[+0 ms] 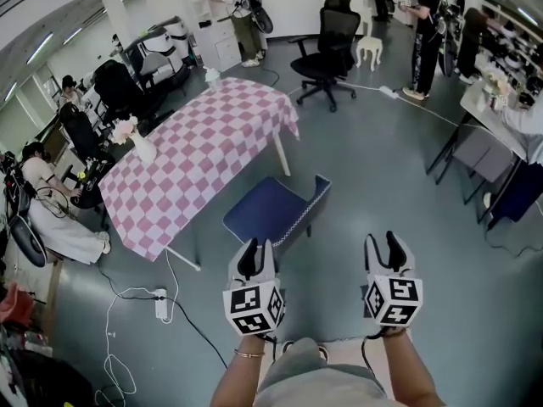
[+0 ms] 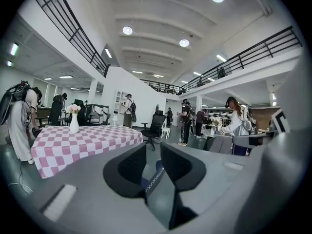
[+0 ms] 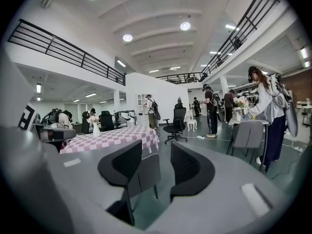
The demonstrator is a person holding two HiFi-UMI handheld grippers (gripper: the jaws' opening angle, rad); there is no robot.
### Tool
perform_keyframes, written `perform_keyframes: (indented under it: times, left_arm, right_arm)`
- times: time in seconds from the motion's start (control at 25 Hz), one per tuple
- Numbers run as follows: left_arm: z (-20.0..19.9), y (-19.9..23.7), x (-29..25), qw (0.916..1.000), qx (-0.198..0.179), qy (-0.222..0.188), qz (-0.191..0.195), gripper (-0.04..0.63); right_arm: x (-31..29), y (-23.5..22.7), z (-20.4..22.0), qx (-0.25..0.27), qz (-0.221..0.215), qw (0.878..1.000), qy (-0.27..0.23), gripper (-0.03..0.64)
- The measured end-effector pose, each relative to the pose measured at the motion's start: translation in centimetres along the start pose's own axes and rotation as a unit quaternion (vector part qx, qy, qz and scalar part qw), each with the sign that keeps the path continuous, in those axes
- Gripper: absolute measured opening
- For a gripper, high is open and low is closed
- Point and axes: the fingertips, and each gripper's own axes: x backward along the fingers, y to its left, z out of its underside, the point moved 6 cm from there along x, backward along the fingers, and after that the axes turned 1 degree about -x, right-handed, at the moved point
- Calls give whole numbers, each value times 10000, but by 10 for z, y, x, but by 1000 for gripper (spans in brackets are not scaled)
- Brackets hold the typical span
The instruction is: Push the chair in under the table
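Observation:
The chair (image 1: pixel 273 209) has a blue seat and a grey-backed rest with white stitching. It stands on the floor beside the table (image 1: pixel 199 155), which is covered by a pink and white checked cloth. Its seat is outside the table's edge. My left gripper (image 1: pixel 257 248) hovers just behind the chair, its jaws apart with nothing pressed between them. The chair's edge (image 2: pixel 155 175) shows through the gap of the left gripper (image 2: pixel 152 152). My right gripper (image 1: pixel 386 242) is held to the right of the chair, open and empty. From the right gripper (image 3: pixel 156 152) the chair back (image 3: pixel 146 172) lies ahead to the left.
A white vase of flowers (image 1: pixel 141 147) stands on the table. A power strip (image 1: pixel 161 303) and its cables lie on the floor to the left. A black office chair (image 1: pixel 329 51) and several standing people are at the back. A grey chair (image 1: pixel 478 155) stands to the right.

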Motion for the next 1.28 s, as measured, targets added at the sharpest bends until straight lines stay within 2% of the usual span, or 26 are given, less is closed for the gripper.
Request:
perform_keyframes:
  times: [0.2, 0.28, 0.52, 0.8, 1.04, 1.28]
  left_arm:
    - [-13, -5, -27, 9996, 207, -30, -193, 94]
    - [-5, 9, -45, 9994, 231, -16, -262, 94]
    - [1, 32, -119, 9979, 426, -89, -478, 94]
    - [-18, 48, -205, 9963, 447, -1, -732, 94]
    - [-29, 74, -251, 9932, 546, -39, -1027, 94]
    - [-38, 98, -264, 9892, 584, -94, -1343, 94]
  right_arm:
    - [-30, -18, -22, 18, -136, 9999, 55, 172]
    - [-53, -15, -16, 55, -187, 9998, 71, 172]
    - [-132, -29, -23, 222, -267, 9994, 61, 172]
    - [-232, -44, -66, 370, -579, 9976, 103, 172]
    - [-306, -30, -92, 591, -1004, 9931, 164, 172]
    - [-356, 0, -96, 617, -1502, 9863, 301, 172]
